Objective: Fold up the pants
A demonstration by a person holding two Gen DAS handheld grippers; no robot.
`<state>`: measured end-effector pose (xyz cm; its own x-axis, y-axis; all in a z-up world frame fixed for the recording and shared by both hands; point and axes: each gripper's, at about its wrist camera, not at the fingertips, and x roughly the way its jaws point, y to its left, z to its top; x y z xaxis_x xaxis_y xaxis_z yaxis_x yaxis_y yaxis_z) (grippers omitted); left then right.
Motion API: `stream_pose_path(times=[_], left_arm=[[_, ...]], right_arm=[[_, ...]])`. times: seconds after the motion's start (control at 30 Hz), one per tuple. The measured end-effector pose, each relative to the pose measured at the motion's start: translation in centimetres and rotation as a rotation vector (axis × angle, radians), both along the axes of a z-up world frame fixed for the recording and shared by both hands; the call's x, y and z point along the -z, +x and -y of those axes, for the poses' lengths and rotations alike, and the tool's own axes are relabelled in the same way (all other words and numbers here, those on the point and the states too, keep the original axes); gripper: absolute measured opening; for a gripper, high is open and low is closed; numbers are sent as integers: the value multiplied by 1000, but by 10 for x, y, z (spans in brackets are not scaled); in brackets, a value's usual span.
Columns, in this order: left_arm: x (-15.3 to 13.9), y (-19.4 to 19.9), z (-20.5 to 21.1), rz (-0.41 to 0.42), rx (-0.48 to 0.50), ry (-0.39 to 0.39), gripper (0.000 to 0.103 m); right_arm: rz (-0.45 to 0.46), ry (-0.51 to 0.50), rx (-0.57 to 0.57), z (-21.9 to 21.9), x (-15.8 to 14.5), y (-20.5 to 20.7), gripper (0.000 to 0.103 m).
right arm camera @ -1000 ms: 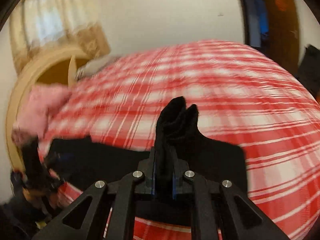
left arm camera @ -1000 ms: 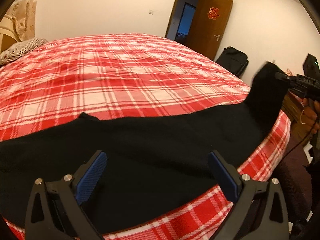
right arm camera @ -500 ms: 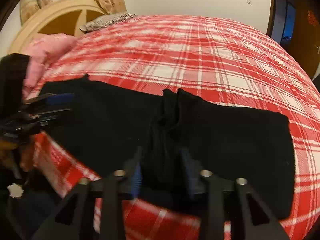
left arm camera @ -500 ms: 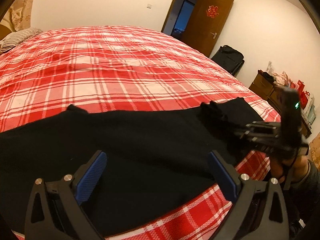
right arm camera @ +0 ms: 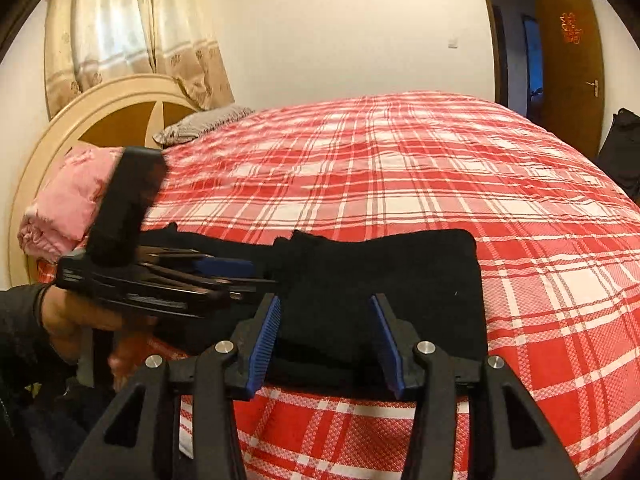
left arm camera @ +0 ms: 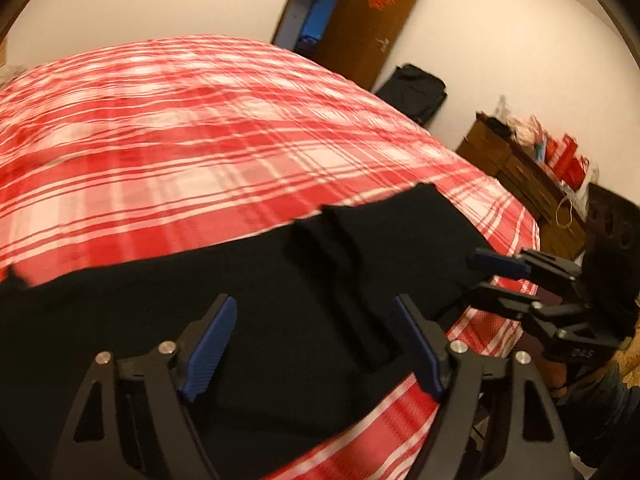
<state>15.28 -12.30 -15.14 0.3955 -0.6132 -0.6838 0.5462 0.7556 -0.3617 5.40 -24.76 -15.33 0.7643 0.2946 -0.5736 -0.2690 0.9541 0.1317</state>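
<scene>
Black pants (left arm camera: 256,300) lie along the near edge of a bed with a red plaid cover (left arm camera: 180,132). One end is folded over onto the rest, leaving a raised fold (right arm camera: 320,248). My left gripper (left arm camera: 316,312) is open and empty, hovering just above the pants. My right gripper (right arm camera: 326,312) is open and empty, over the folded end at the bed edge (right arm camera: 380,280). The right gripper also shows in the left wrist view (left arm camera: 486,274), and the left gripper shows in the right wrist view (right arm camera: 256,276).
A pink blanket (right arm camera: 68,196) and a grey pillow (right arm camera: 204,122) lie by the round headboard (right arm camera: 100,112). A brown door (left arm camera: 372,20) stands open, with a black bag (left arm camera: 416,92) by the wall. A wooden dresser (left arm camera: 516,176) stands to the right.
My right gripper has opened and let go of the pants end, which now lies folded over. My left gripper swung right along the pants, toward the right gripper.
</scene>
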Motion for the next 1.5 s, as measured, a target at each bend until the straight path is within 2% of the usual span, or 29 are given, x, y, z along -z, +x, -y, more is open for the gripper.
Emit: stream_pose_path(times=[0.2,0.23,0.33,0.4,0.47,0.6,0.77,0.87,1.03,1.17,1.33,1.5], left_arm=[[14,18,41,-69,36,34,63],[15,19,46,-73,42,38,62],[16,19,55,-49,34,65,49],[12,18,57,-31,48,65,12],[6,16,53,-27,56,60,11],[-15,14,37,-11,51,2,10],[-44,8,3,-4,9,-48,10],[-46,9,-14,-23,-26,-61,10],[-32,13,-48,-59,-95,-51,10],[-11,15,-69,-107,-144,-45,10],[17,20,-81,-156,-181,-24,10],[20,15,-81,-133,-187,-14,12]], right_arm=[[43,6,33,4,2,-6,54],[50,9,40,6,2,-8,54],[78,22,66,11,-1,-10,55],[99,38,88,15,-3,-13,55],[115,57,105,20,-5,-14,55],[125,77,112,24,-7,-16,57],[120,69,86,17,-4,-14,58],[122,61,62,12,-2,-15,58],[114,48,-31,-4,2,-17,58],[59,12,-161,-27,13,-18,59],[-118,-75,-124,-35,42,5,59],[-197,-121,-123,-37,39,5,59]])
